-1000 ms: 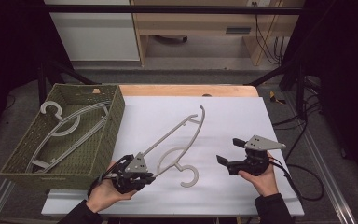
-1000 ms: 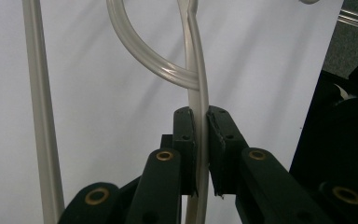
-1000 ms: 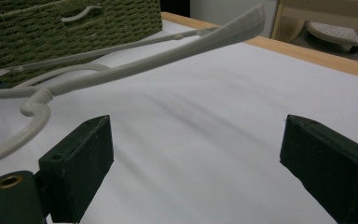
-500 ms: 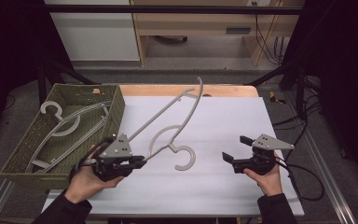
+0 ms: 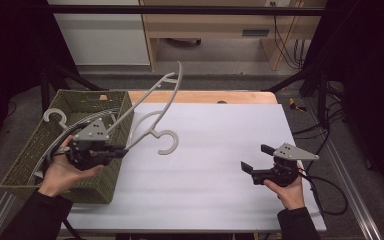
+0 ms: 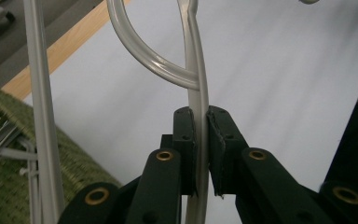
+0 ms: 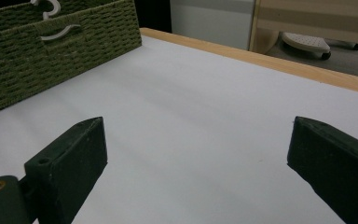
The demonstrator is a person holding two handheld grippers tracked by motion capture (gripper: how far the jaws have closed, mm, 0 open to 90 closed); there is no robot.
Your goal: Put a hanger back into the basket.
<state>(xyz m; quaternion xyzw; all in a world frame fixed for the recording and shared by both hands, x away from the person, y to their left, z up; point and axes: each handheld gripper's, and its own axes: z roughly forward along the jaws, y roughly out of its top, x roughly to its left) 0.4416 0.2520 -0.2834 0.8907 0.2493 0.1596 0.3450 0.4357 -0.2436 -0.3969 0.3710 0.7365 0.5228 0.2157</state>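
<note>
The white table (image 5: pixel 215 165) bears a green basket (image 5: pixel 107 180) at its left edge. Above the basket's near corner the grey hanger (image 5: pixel 150 107) slants up and away, hook hanging tableward, clamped by the left gripper (image 5: pixel 122 150). The right gripper (image 5: pixel 255 157) rests low, jaws wide apart, empty

In the left gripper view, the grey hanger (image 6: pixel 196 88) is cut off at the top edge, so its hook and far end are lost; its lower part is hidden between the black jaws. In the high view, the hangers (image 5: pixel 55 135) lying in the green basket (image 5: pixel 35 165) are partly covered by the left gripper (image 5: pixel 122 150) and the hand behind it. In the right gripper view, the basket (image 7: pixel 51 51) is cropped at the left and top edges, and a white hook inside it is seen only in part.
</note>
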